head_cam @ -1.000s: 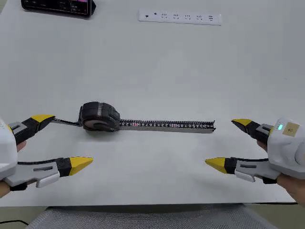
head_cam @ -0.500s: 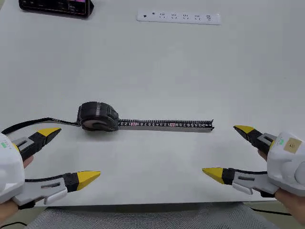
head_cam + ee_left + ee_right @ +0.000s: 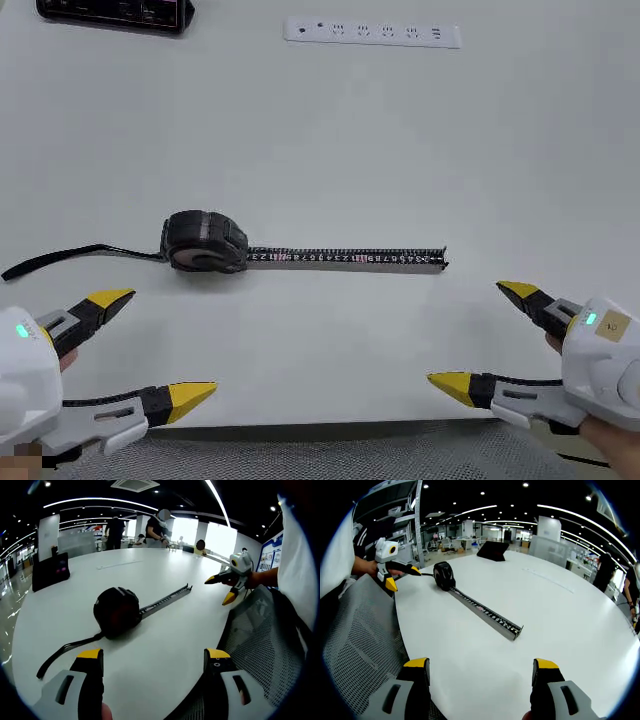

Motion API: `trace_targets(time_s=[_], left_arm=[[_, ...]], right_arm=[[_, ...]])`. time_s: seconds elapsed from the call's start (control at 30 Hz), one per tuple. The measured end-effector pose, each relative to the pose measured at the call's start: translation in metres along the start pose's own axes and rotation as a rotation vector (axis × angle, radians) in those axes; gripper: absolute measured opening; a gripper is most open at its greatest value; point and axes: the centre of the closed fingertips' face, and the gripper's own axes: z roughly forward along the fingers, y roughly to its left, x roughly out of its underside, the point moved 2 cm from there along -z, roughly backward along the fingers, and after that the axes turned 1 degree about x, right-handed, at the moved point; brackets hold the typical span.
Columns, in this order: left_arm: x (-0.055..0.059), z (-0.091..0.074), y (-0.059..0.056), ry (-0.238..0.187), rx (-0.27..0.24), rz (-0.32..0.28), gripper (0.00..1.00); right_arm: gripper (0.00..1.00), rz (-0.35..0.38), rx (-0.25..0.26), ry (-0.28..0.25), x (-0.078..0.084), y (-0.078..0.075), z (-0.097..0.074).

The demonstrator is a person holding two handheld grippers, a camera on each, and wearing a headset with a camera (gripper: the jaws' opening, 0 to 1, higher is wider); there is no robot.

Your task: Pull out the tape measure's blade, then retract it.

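Note:
A black tape measure (image 3: 205, 242) lies on the white table (image 3: 330, 150), with its blade (image 3: 345, 259) pulled out to the right and flat on the surface. A black wrist strap (image 3: 60, 258) trails from the case to the left. My left gripper (image 3: 160, 346) hangs open near the table's front edge, below and left of the case (image 3: 117, 611), holding nothing. My right gripper (image 3: 483, 336) is open too, below and right of the blade's tip (image 3: 515, 630). Both grippers are clear of the tape measure (image 3: 443, 575).
A white power strip (image 3: 372, 32) lies at the far edge of the table, and a black device (image 3: 115, 12) sits at the far left. A mesh chair back (image 3: 300, 458) shows just under the table's front edge. People stand in the background of the left gripper view.
Both grippers have drawn back toward the table's front edge, away from the tape measure. The strap is now uncovered. The tape measure and its blade lie as before.

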Motion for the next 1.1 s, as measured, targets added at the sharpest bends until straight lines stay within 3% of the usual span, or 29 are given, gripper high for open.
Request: trace_targets(time_s=[0.63,1.1], left_arm=[[0.002,-0.003,0.003,0.002,-0.002,-0.012,0.81],[0.002,-0.004,0.004,0.005,-0.002,-0.028,0.95]], right_arm=[[0.84,-0.010,-0.019,0.003,-0.002,0.006,0.000],[0.93,-0.003,-0.042,-0.003,-0.005,0.011,0.001]])
